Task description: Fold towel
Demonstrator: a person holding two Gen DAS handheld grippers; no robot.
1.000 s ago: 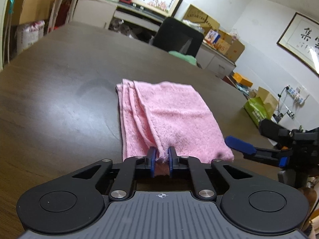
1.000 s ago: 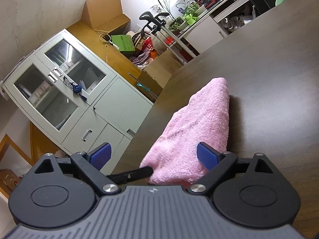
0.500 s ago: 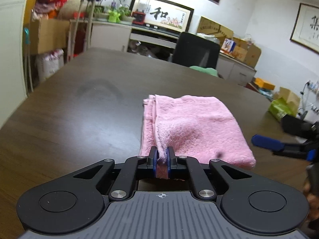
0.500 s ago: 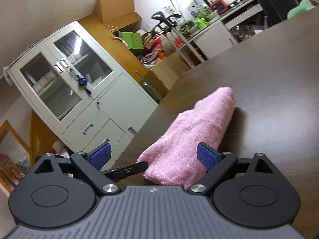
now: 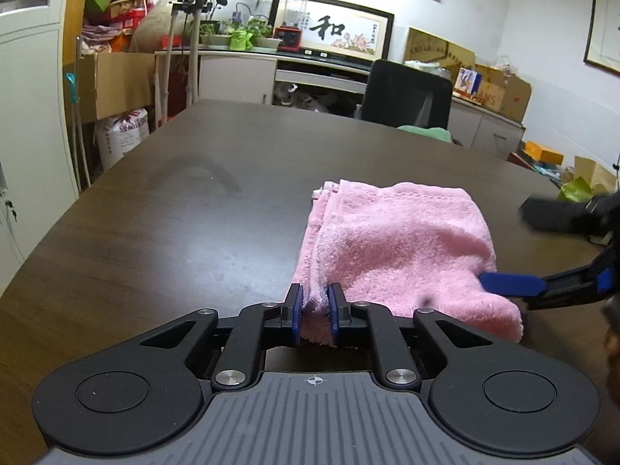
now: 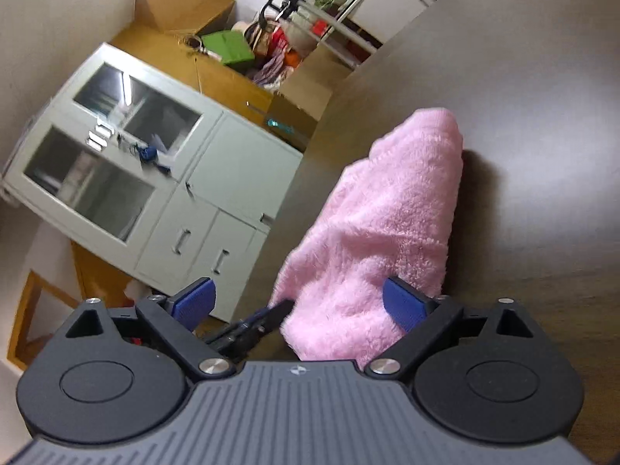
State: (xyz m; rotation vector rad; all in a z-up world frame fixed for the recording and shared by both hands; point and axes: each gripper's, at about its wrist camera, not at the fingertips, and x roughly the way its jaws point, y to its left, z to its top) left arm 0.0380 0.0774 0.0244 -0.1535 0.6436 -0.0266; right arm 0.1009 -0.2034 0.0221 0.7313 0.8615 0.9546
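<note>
Since earlier frame, left gripper (image 5: 314, 312) drawn back and leveled; towel (image 5: 403, 248) near edge lifted with it. Left jaws clamped narrow on hemmed corner. Right gripper (image 6: 298, 304) spread wide, towel's folded end between its pads, unpinched. Beyond claws, towel body lies on dark table (image 5: 193, 201).

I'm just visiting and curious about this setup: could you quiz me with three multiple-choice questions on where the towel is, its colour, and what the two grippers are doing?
1. Where does the towel lie?
A on the dark table
B on a chair
C on the floor

2. What colour is it?
A blue
B pink
C white

3. Which gripper is shut on it?
A left gripper
B right gripper
C neither

Answers: 1 A, dark tabletop shows all around the cloth. 2 B, it is pink in both views. 3 A, its jaws pinch the near edge; the right gripper's stand wide apart.
</note>
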